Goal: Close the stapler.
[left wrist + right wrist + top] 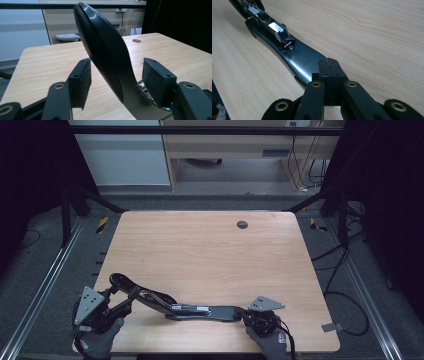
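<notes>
A big black stapler [200, 311] lies opened out flat near the front edge of the counter [210, 250]. Its top arm [105, 52] sticks up between the jaws of the left gripper [117, 82]. Those jaws are wide open, and only the right pad [156, 82] seems to touch it. The right gripper [329, 75] has its jaws shut tight together, with nothing in them, resting on the end of the stapler's base [299, 58].

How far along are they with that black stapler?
Done: the stapler lies swung open, its top arm raised and the metal staple channel bare. In hand: the right tongs, shut, press down the base's end, while the left tongs straddle the raised arm without gripping. Left: probably loading staples and closing it.
</notes>
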